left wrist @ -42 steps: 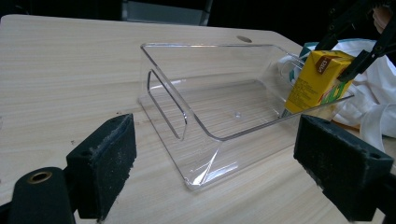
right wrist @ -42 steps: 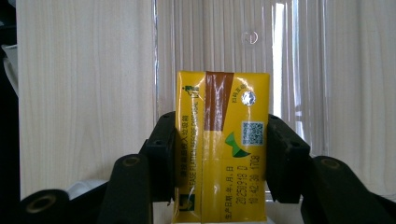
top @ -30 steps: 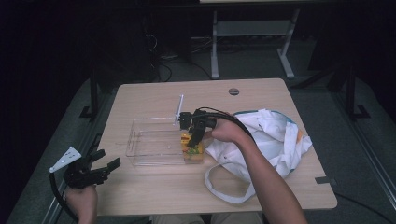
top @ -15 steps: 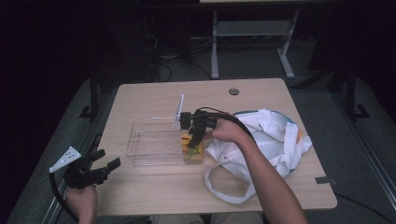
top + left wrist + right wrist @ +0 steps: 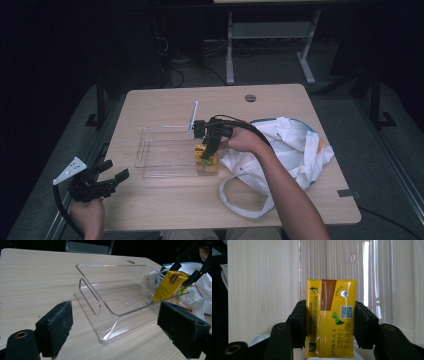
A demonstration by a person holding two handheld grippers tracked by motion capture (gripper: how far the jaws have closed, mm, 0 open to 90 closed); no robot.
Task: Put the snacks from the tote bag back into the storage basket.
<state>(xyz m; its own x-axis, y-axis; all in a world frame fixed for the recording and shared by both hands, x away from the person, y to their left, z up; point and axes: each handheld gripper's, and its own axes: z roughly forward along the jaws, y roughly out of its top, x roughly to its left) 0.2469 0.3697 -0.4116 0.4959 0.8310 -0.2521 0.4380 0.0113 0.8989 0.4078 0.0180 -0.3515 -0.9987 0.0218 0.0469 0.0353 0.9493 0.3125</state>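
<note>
Your right claw (image 5: 329, 322) is clamped on a yellow juice carton (image 5: 330, 320), with a clear tray (image 5: 165, 155) directly beneath it. Your left claw (image 5: 122, 327) rests apart and empty at the desk (image 5: 165, 105) edge, facing the tray.

A white cloth bag (image 5: 292, 150) lies crumpled near the table's (image 5: 165, 105) right edge. 1 dark round grommet (image 5: 250, 98) sits by the far edge.

The yellow cardboard drink carton (image 5: 330, 317) carries the line "PLEASE FLATTEN BEFORE DISPOSAL" up its left edge, beside a small figure-and-bin sign near the top corner. Lower down a stamp reads roughly "20250318 D" and "10:42:38 1708", under a QR code; the characters before the stamp are too blurred to read.
</note>
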